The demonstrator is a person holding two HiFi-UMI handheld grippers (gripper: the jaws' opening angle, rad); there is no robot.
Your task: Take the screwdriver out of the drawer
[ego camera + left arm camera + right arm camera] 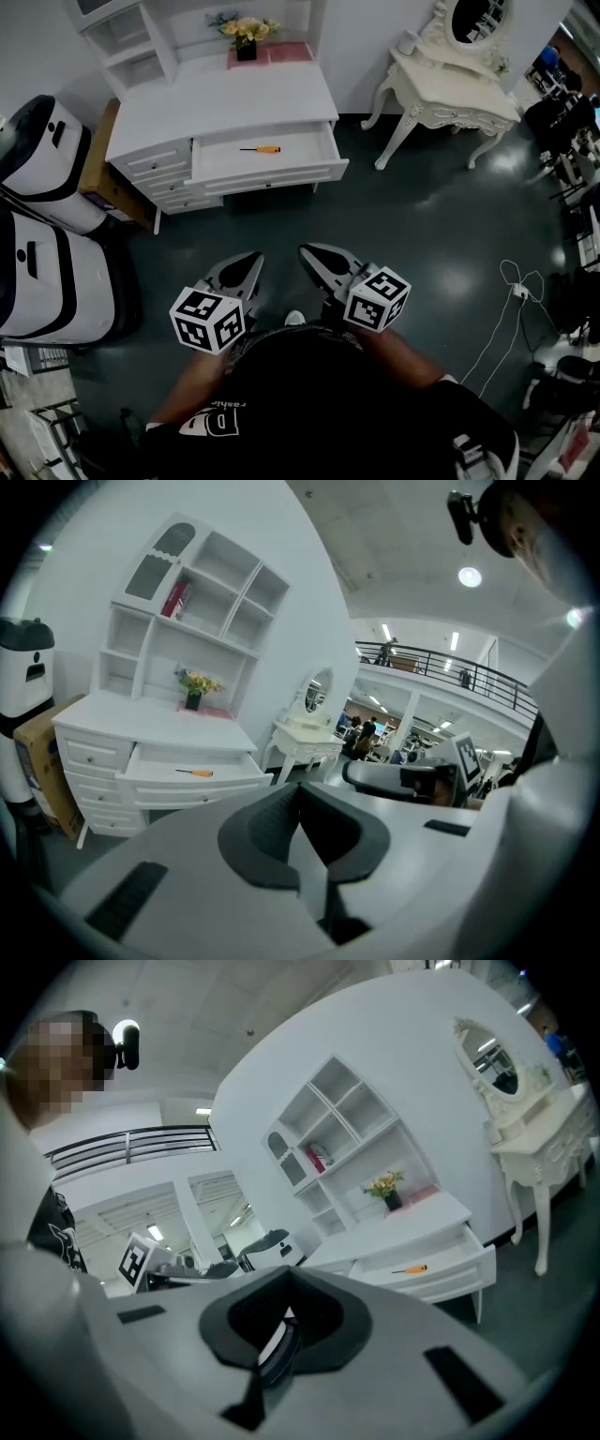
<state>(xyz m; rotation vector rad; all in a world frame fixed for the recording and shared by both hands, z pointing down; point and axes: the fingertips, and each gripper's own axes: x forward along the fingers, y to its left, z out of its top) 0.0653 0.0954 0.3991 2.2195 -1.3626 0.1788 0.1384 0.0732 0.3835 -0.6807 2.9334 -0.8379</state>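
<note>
Your left gripper point(247, 266) and right gripper point(314, 255) are pressed together, empty. The screwdriver point(261, 149) lies crosswise, well ahead, nearer your left.

The white desk point(234, 103) has 1 drawer point(302, 143) open, an orange-handled screwdriver point(261, 149) lying inside. On top, a potted bouquet point(246, 37) stands on a pink mat point(284, 53).

The screwdriver point(260, 149) is laid in the open drawer point(272, 176) of the desk point(234, 103); a dressing table point(450, 89) is set to its right
</note>
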